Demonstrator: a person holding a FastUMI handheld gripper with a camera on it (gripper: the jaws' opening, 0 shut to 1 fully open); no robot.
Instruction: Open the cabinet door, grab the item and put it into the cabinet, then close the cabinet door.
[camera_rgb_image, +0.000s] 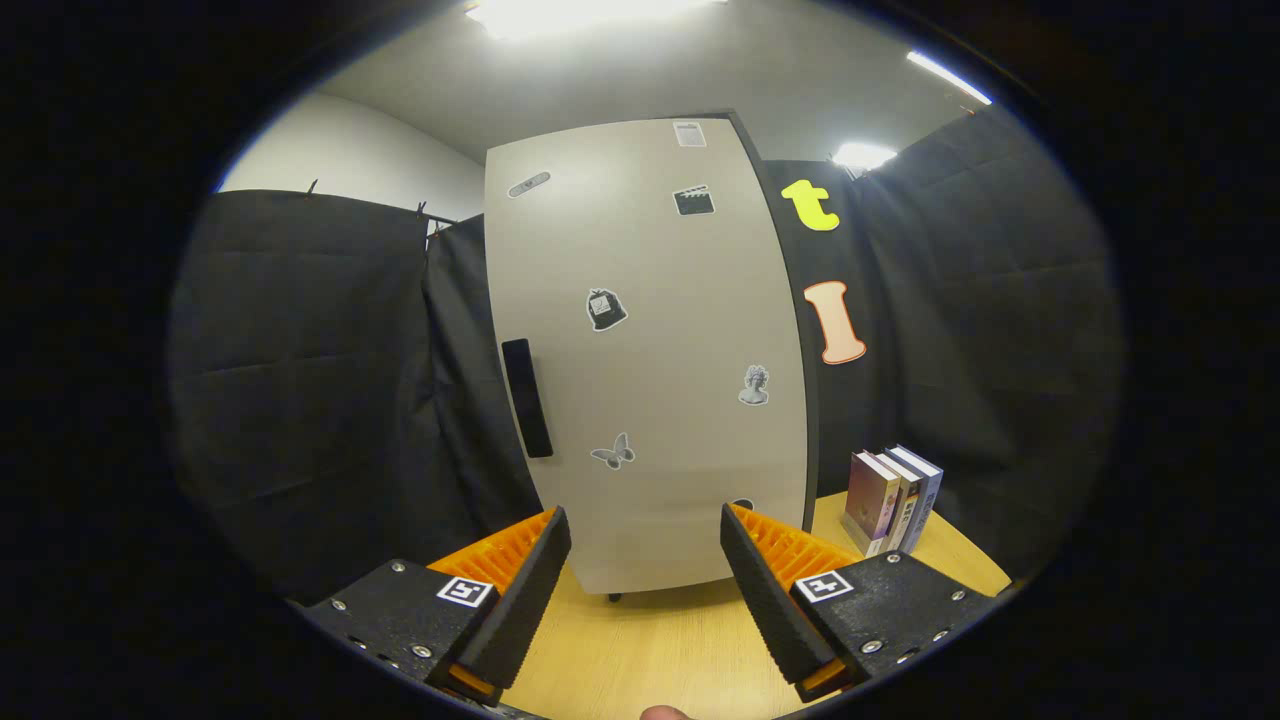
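Fingers (645, 535) held wide apart with nothing between them hang over the wooden bench (650, 650), the shut cabinet door (650, 350) with its dark handle (527, 397) stands beyond them, and books (890, 498) stand far right.

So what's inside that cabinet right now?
Can't tell: the cabinet door is closed, hiding its inside. Only stickers and a dark handle show. The open gripper holds nothing; books stand beside it.
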